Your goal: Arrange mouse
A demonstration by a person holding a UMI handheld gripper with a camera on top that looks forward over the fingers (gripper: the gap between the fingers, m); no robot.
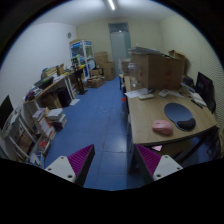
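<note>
A pink mouse (162,127) lies on a wooden desk (150,112) to the right, beside a dark blue oval mouse pad (180,116). My gripper (112,165) is held high over the blue floor, well short of the desk and to its left. Its two fingers, with magenta pads (80,160), stand wide apart with nothing between them.
Cardboard boxes (152,68) stand on the far part of the desk. A dark chair (205,88) is at the desk's right. Shelves and cluttered desks (45,100) line the left wall. A door (119,45) is at the back. Blue floor (100,115) runs down the middle.
</note>
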